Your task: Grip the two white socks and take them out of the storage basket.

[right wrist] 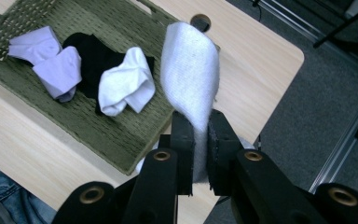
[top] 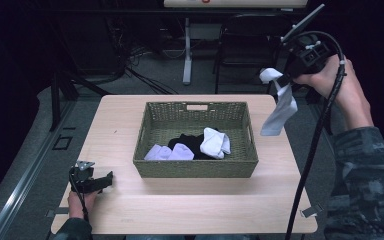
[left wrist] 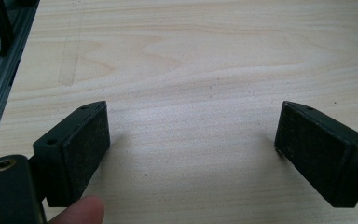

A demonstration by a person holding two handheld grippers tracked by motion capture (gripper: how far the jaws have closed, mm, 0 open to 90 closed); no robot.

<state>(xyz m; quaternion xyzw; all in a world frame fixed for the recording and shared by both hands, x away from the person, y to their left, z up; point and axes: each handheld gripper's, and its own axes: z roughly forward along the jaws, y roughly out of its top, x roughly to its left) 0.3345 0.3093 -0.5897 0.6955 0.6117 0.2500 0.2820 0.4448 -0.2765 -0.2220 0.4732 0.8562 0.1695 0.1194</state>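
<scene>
**Mia:** What is the biggest thing here?

**Ben:** The wooden table (top: 190, 210). On it sits a green woven basket (top: 196, 169). Inside the basket lie a black sock (top: 192, 142), a white sock (top: 215, 142) and two pale purple socks (top: 170, 152).

**Mia:** And the sock up in the air?

**Ben:** That hanging white sock (top: 280, 111) is pinched in the right gripper (top: 286, 79). The jaws are squeezed tight on one end of it. The rest dangles down, high up past the right end of the basket, over the table's right edge.

**Mia:** What could go wrong?

**Ben:** I think the sock could slip out. The jaws hold just a little bit of it. If the hand swings fast, it might fall on the floor (top: 310, 135), because it hangs near the table's edge and not over the basket.

**Mia:** Anything else?

**Ben:** If it is let go too soon, it could catch on the basket's rim and flop outside.

**Mia:** What about the other one?

**Ben:** The left gripper (left wrist: 191, 144) rests low on the table near the front left corner. Its jaws are spread wide with nothing between them. It is well apart from the hanging sock.
</scene>
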